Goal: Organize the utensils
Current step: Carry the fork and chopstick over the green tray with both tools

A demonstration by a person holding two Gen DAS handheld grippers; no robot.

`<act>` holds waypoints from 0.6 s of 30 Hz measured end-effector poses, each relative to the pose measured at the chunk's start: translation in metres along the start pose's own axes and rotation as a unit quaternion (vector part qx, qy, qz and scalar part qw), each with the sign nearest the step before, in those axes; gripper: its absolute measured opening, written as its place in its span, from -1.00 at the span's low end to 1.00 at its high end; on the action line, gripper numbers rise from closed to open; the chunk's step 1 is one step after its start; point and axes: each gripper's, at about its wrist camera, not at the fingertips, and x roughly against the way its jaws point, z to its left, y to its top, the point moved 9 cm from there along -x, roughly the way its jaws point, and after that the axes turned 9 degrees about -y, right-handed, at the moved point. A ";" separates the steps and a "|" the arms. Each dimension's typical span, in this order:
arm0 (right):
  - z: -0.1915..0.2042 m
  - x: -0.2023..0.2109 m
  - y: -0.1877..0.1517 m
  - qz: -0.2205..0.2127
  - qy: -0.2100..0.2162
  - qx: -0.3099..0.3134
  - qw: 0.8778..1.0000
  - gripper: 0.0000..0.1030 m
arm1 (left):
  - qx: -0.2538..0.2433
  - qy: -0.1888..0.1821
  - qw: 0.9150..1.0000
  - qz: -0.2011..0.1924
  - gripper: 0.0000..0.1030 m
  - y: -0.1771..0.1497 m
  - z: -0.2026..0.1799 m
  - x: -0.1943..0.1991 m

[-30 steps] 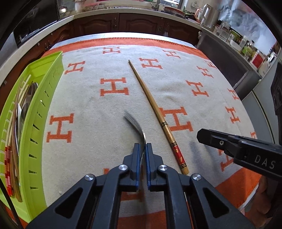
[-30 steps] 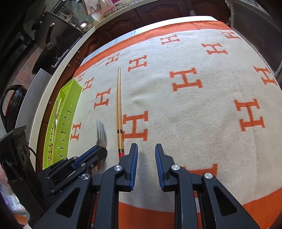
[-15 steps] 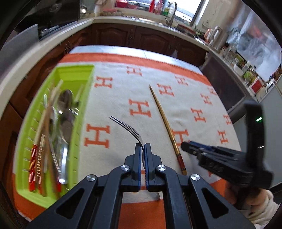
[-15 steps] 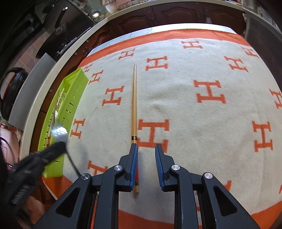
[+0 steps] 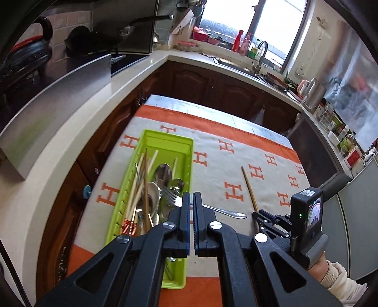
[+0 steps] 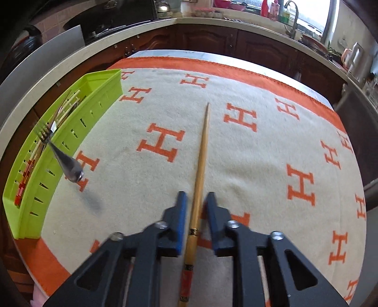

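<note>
Above blanket (image 6: 259,165), right tool (image 6: 196,200) closing astride chopstick (image 6: 203,146).

Bright daylight from blown-out window (image 5: 238,21), fisheye-bent dark edges, slight motion blur

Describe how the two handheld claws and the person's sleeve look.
Both the left claw and right claw are black, with angular linked arms, silver pivot bolts and blue-padded fingers. The right one carries a small screen and green light. The sleeve is cream.
</note>
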 end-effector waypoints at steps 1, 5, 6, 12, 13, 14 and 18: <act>0.001 -0.001 0.001 -0.001 -0.004 0.001 1.000 -0.87 | 0.000 0.001 1.000 -0.003 -1.00 0.001 0.002 0.003; 0.004 0.000 0.006 0.025 0.029 -0.026 0.999 -0.88 | 0.011 0.008 1.000 -0.009 -1.00 0.000 0.012 0.009; 0.005 0.003 0.007 0.030 0.047 -0.038 0.998 -0.88 | 0.015 0.010 1.000 -0.009 -1.00 -0.001 0.015 0.009; 0.033 0.063 0.031 0.007 0.134 -0.045 0.990 -0.88 | 0.044 0.020 0.999 0.008 -1.00 -0.016 0.039 0.004; 0.041 0.072 0.036 0.006 0.148 -0.040 0.988 -0.88 | 0.049 0.023 0.998 0.011 -1.00 -0.020 0.043 0.003; 0.051 0.082 0.040 0.007 0.163 -0.035 0.986 -0.88 | 0.054 0.025 0.998 0.013 -1.00 -0.023 0.047 0.002; 0.092 0.107 0.053 0.022 0.208 -0.025 0.978 -0.88 | 0.065 0.042 0.997 0.022 -1.00 -0.034 0.065 -0.001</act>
